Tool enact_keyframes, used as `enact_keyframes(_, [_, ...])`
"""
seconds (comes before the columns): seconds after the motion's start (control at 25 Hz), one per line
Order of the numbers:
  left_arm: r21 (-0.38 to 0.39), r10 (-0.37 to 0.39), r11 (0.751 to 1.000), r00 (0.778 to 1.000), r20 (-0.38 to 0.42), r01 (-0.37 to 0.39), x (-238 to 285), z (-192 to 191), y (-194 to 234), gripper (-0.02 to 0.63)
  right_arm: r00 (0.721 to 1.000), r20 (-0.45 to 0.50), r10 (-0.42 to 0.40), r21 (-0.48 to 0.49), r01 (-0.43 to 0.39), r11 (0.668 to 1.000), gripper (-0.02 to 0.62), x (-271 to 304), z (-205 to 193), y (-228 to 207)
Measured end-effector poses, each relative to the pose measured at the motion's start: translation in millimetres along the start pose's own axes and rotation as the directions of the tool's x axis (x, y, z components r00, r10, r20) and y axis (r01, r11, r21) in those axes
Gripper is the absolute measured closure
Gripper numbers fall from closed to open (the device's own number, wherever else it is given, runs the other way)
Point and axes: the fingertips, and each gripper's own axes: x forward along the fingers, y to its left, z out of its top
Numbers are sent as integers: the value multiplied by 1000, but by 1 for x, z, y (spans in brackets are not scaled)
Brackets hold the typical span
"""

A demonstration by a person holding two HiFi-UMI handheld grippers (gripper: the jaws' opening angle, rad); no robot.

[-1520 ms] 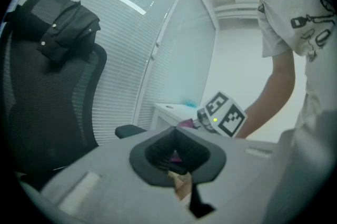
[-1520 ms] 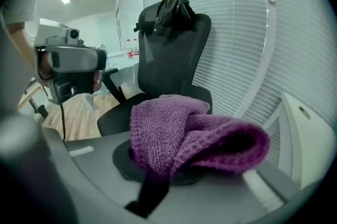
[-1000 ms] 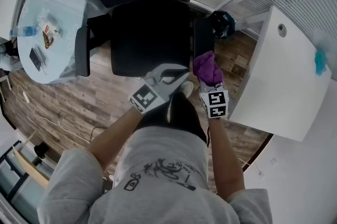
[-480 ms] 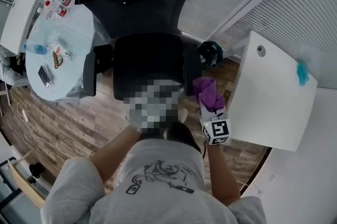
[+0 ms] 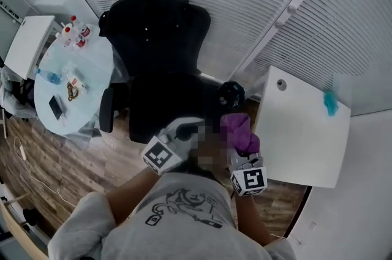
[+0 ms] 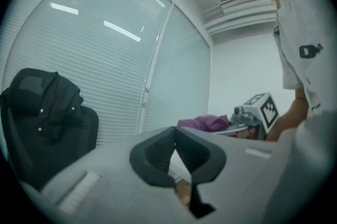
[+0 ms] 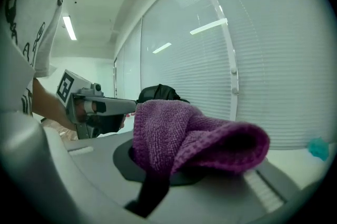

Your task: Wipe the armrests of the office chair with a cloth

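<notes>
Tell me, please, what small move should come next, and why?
Probably lower the right gripper so the purple cloth meets the office chair's armrest on that side, which I can't make out: its jaws clamp the cloth, held up beside the chair.

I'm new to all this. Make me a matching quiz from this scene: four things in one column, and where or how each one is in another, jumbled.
1. purple cloth
2. left gripper
3. black garment
4. bottles

A. on the round table
B. draped over the office chair
C. shut, holding nothing
D. clamped in the right gripper

Pairs: 1-D, 2-C, 3-B, 4-A
</notes>
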Motion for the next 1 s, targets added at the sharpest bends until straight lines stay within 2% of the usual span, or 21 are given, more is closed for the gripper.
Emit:
enact_keyframes(0.24, [30, 22, 999, 998, 52, -23, -9, 46, -24, 607, 998, 56, 8, 7, -8, 1000, 565, -32, 44, 12])
enact_keyframes(0.56, [42, 29, 999, 995, 93, -33, -17, 73, -59, 611, 993, 118, 4, -9, -3, 1000, 565, -63, 70, 13])
enact_keyframes(0.72, [53, 66, 996, 992, 106, -72, -23, 79, -68, 611, 990, 134, 49, -24, -46, 999, 565, -71, 80, 23])
enact_keyframes(1.0, [22, 174, 984, 977, 124, -178, -45, 81, -82, 611, 977, 137, 165, -42, -161, 986, 565, -78, 84, 54])
